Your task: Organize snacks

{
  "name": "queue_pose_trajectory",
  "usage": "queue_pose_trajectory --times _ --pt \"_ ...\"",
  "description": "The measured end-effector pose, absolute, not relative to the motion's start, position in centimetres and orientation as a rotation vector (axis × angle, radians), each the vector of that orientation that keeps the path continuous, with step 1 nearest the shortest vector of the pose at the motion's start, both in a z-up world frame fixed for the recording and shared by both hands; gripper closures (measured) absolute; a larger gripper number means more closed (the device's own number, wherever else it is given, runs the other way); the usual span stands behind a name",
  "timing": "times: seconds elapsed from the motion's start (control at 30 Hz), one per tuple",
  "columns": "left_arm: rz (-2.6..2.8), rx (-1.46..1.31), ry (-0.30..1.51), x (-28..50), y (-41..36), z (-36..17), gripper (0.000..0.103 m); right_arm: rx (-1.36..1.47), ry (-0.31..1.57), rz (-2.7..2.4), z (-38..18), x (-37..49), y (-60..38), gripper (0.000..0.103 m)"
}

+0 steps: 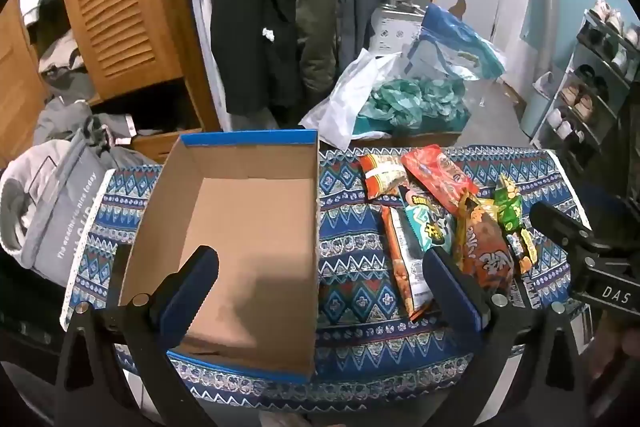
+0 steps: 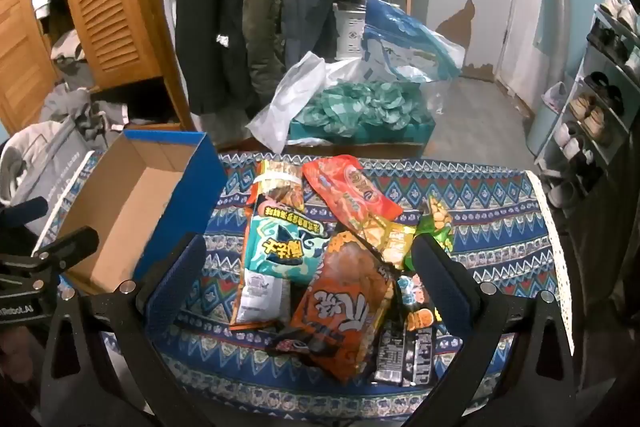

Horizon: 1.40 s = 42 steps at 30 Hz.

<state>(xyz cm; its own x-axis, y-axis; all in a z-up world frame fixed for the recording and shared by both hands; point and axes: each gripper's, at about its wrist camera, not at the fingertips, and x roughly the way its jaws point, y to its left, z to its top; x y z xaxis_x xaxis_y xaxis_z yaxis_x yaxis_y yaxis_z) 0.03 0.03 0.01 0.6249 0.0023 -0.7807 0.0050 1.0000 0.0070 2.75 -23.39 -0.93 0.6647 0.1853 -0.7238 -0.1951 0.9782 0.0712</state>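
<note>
I'm hovering left gripper [image 1: 320, 267] over cardboard box [image 1: 240, 227], fingers spread, gripping nothing. Right gripper [image 2: 308, 267] hanging wide apart above snack pile [image 2: 344, 267], frame centre, on patterned cloth [image 2: 500, 227].

Blue-rimmed brown box [image 1: 240, 211], blue zigzag-patterned cloth [image 1: 352, 227], orange packet [image 2: 344, 307], teal packet [image 2: 276, 247].

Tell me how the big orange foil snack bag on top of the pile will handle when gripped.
The big orange foil snack bag looks crinkled, so probably floppy and light. Its glossy film may slip. It overlaps neighbouring packets, so lifting could drag them.
</note>
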Motion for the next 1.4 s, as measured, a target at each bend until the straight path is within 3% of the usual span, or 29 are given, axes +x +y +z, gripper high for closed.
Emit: queue_pose_trajectory --times 1.4 --pt "-0.007 -0.042 0.857 -0.9 0.6 0.3 0.000 -0.022 0.820 0.212 -0.8 2.8 -23.1 0.002"
